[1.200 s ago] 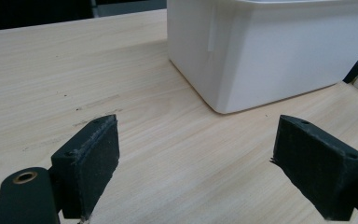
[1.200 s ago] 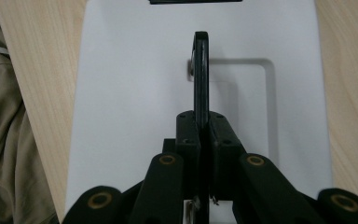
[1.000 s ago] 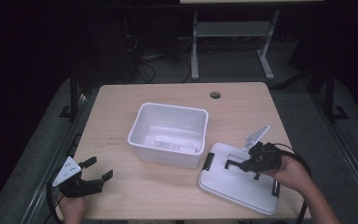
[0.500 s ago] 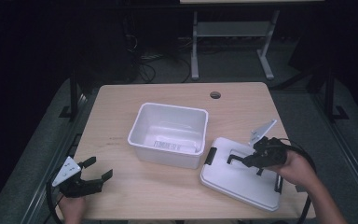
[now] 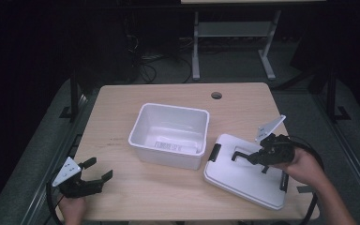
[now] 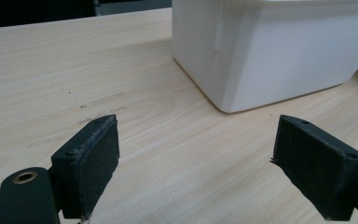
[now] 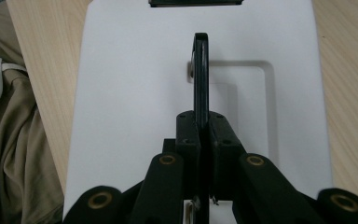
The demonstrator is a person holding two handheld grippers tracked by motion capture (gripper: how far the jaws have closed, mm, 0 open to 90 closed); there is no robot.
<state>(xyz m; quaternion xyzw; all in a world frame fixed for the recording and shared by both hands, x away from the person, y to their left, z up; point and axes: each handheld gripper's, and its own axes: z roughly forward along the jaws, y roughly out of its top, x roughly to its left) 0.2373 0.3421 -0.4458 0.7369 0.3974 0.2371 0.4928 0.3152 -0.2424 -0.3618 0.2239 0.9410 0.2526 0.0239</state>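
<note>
A white lid (image 5: 239, 180) lies flat on the wooden table's right front, with a black hinged handle (image 7: 200, 70) standing up from its recessed middle. My right gripper (image 5: 255, 158) is shut on that handle; in the right gripper view the jaws (image 7: 200, 122) pinch the thin black bar from both sides over the lid (image 7: 130, 93). An empty white bin (image 5: 168, 157) stands in the table's middle, left of the lid. My left gripper (image 5: 98, 171) rests open at the front left corner, pointing at the bin (image 6: 279, 51), with only bare wood between its pads (image 6: 95, 154).
Black clips sit at the lid's left end (image 5: 214, 152) and right end (image 5: 284, 182). A cable hole (image 5: 216, 95) is in the table's far edge. Beige cloth on the person (image 7: 9, 140) shows past the table's front edge. A metal stand (image 5: 229, 33) stands behind the table.
My right gripper has shifted slightly to the right and farther away while holding the lid's handle. The left gripper and the bin have stayed put.
</note>
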